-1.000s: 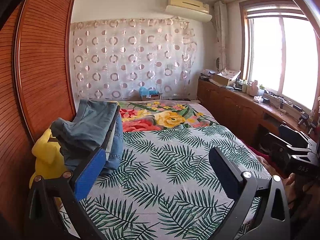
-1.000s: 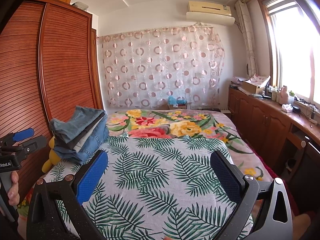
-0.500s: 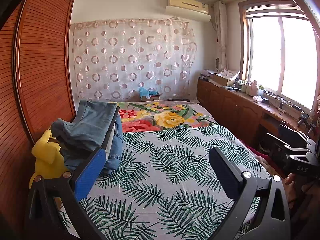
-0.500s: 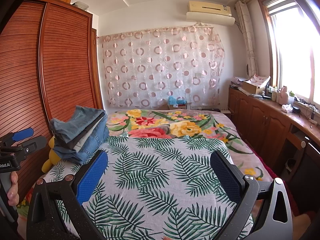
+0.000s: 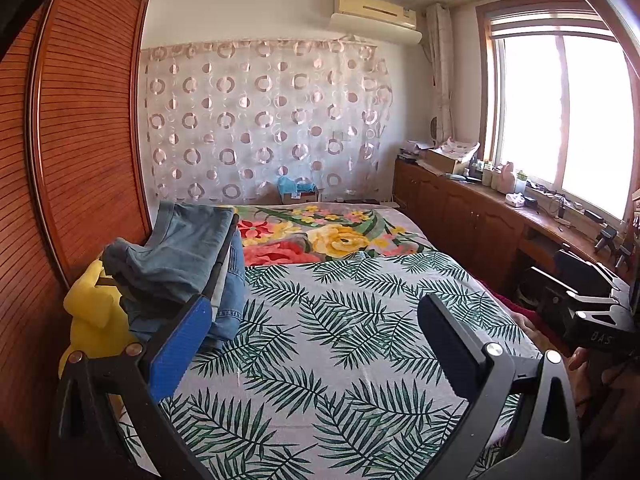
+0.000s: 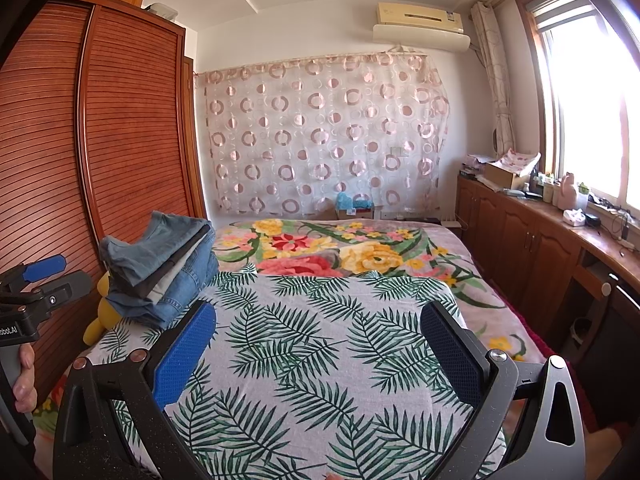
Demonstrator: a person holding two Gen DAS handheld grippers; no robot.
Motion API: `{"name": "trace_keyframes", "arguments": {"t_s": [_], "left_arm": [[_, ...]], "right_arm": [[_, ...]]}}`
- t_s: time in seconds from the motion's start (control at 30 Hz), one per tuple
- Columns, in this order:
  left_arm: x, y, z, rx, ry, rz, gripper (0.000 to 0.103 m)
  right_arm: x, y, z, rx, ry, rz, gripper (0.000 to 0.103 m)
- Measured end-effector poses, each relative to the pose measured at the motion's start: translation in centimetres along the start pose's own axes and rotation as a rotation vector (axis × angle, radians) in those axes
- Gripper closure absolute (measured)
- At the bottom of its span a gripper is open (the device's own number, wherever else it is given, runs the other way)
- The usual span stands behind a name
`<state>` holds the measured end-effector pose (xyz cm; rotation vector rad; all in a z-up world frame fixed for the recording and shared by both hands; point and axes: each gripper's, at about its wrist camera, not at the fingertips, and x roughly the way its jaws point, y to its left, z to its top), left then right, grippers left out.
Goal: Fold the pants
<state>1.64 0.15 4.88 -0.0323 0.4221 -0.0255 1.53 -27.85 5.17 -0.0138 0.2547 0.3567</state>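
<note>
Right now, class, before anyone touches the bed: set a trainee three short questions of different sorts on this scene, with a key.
1. True or false: the left gripper grips fabric.
2. The stack of folded blue denim pants leans on a: A) yellow plush toy B) box C) pillow
3. Fill in: the stack sits on the palm-leaf bedspread beside the brown slatted ____.

Key: 1 false, both the left and the right gripper are open and empty; 2 A; 3 wardrobe.
</note>
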Motion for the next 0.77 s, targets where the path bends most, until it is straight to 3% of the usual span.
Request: {"name": "trace_keyframes", "arguments": {"t_s": [0.77], "left_arm": [[-0.02, 0.02, -0.04, 0.000, -0.002, -0.001, 0.000]], "right_arm": [[0.02, -0.16, -0.02, -0.001, 0.001, 0.001, 0.001]]}}
